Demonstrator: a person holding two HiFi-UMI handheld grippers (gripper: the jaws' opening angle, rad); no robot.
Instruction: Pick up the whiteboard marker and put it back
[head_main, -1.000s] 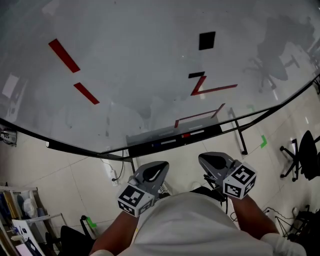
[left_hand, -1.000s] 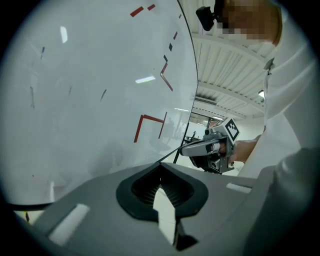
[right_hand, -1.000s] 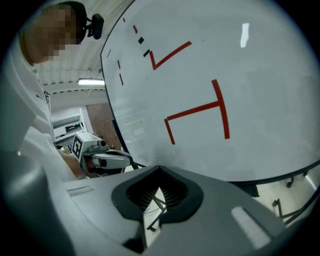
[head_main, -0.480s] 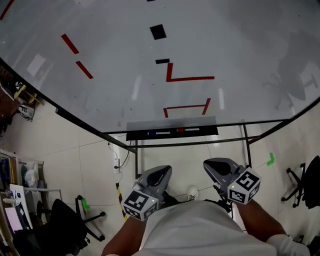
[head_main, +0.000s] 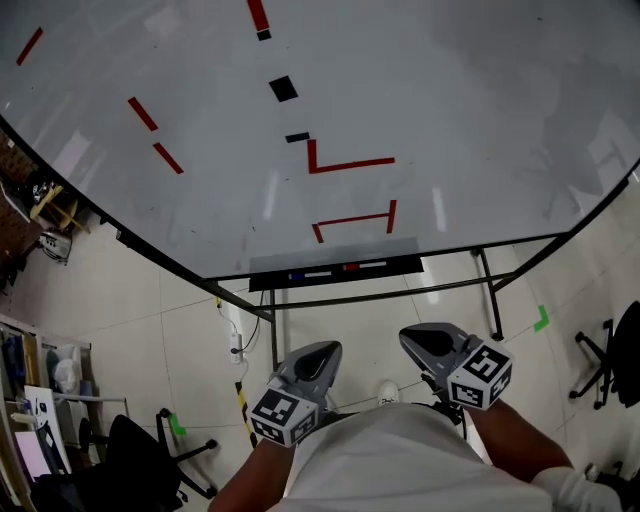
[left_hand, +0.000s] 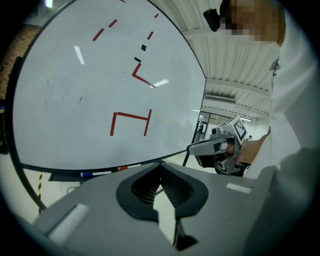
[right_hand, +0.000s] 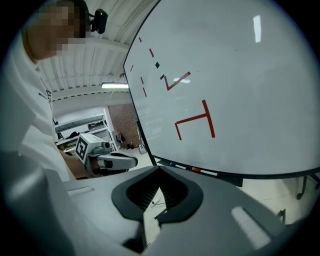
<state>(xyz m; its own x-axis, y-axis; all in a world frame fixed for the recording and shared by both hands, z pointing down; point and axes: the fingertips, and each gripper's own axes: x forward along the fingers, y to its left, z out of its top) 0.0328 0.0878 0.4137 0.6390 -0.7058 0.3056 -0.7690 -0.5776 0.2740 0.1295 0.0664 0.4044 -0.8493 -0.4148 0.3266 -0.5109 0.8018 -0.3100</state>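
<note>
Jaws are held together, empty, on left gripper (left_hand: 160, 165) and right gripper (right_hand: 159, 170); the likely light, slick red-capped whiteboard marker (head_main: 351, 267) is best taken mid-barrel.

The whiteboard (head_main: 450, 100) and its tray (head_main: 335, 270) are viewed downward from the head, and upward, from well back, in both gripper views.
</note>
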